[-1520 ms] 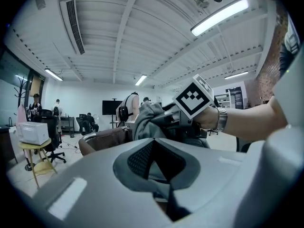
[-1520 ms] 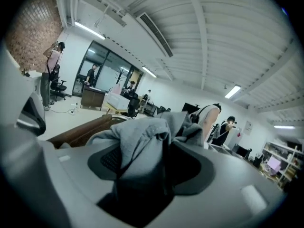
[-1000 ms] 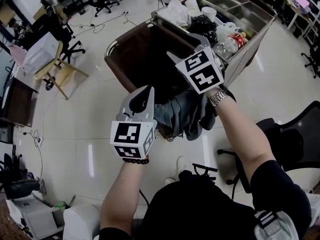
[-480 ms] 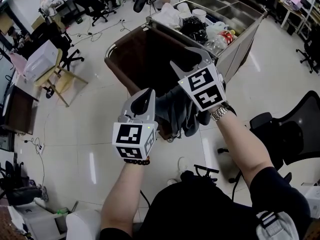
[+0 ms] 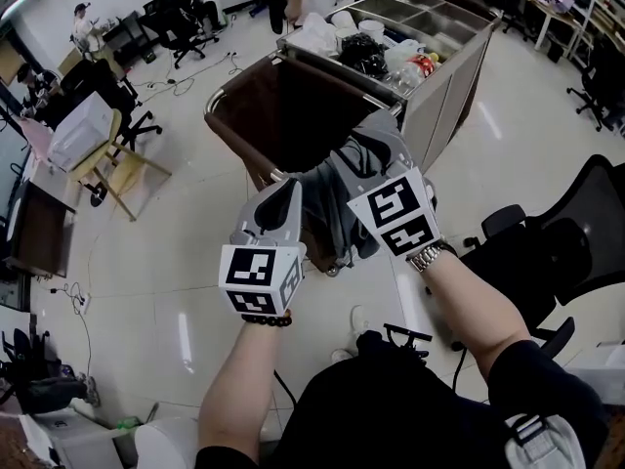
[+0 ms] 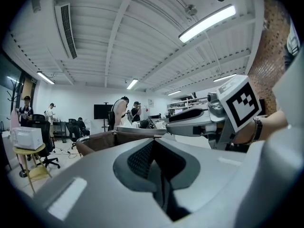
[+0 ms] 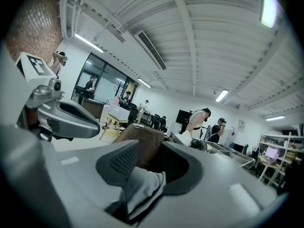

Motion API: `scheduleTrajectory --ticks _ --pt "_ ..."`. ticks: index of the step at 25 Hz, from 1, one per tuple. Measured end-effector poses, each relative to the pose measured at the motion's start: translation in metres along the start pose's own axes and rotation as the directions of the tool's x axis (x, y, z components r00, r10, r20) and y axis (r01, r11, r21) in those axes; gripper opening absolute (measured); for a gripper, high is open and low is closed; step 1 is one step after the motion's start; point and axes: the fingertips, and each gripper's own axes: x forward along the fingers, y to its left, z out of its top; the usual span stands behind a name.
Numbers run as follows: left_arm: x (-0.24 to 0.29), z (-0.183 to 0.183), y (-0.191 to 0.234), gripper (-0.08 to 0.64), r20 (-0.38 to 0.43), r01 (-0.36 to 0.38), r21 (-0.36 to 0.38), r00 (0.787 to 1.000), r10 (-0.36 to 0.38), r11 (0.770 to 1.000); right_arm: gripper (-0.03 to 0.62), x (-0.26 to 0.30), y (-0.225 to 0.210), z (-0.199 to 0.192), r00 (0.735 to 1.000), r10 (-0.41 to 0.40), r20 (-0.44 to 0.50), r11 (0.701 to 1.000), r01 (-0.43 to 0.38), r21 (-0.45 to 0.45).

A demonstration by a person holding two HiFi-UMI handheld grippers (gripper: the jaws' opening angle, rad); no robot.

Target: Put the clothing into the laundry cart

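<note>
Grey clothing (image 5: 330, 203) hangs at the centre of the frame, above the near rim of the brown laundry cart (image 5: 283, 106). The left gripper (image 5: 285, 189) has its jaws pinched together on one edge. The right gripper (image 5: 366, 149) jaws are closing on a bunched fold.

No legible text, label, brand, number or sign on anything in view

Office-lab workspace, swivel chairs (image 5: 571, 252), strip lights (image 6: 207, 23), wall monitor (image 6: 102, 111)
</note>
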Motion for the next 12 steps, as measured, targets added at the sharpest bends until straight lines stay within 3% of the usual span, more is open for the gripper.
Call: scheduleTrajectory --ticks 12 --pt "-0.035 0.010 -0.041 0.003 0.011 0.049 -0.004 0.999 -0.049 0.999 0.146 -0.071 0.050 0.011 0.998 0.005 0.062 0.999 -0.008 0.052"
